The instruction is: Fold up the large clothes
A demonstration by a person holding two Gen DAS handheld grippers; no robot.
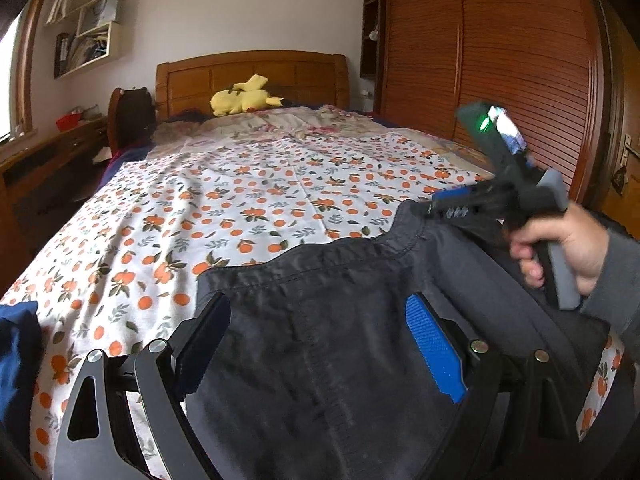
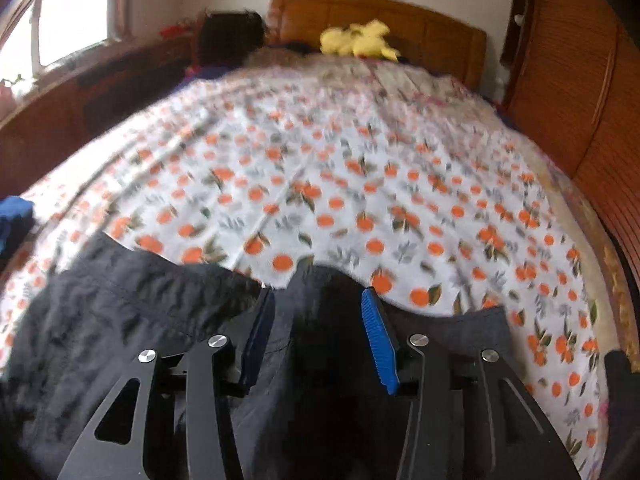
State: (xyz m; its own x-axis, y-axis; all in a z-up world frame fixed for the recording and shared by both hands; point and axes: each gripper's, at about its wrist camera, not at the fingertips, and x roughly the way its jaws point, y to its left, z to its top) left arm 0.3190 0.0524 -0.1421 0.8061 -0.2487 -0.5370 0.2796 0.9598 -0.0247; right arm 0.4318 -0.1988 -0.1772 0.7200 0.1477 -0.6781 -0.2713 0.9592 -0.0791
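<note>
Right wrist view blurred throughout: orange print on the sheet (image 2: pixel 320 184) smeared, yellow plush (image 2: pixel 360 42) by the headboard without detail. Dark garment (image 1: pixel 340 360) cut off by the lower edge, its full shape hidden. Blue cloth (image 1: pixel 16 344) left of the garment cropped by the edge. Shelf (image 1: pixel 86 36) contents above the bed too small to tell.

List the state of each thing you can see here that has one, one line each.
Dark garment: lying on the bed, partly spread, edges rumpled.
Left gripper: open over the garment.
Right gripper: open, dark cloth between its fingers, not pinched.
Orange-print sheet: spread over the bed, lightly creased.
Yellow plush toy: lying on its side by the headboard.
Wardrobe doors: closed.
</note>
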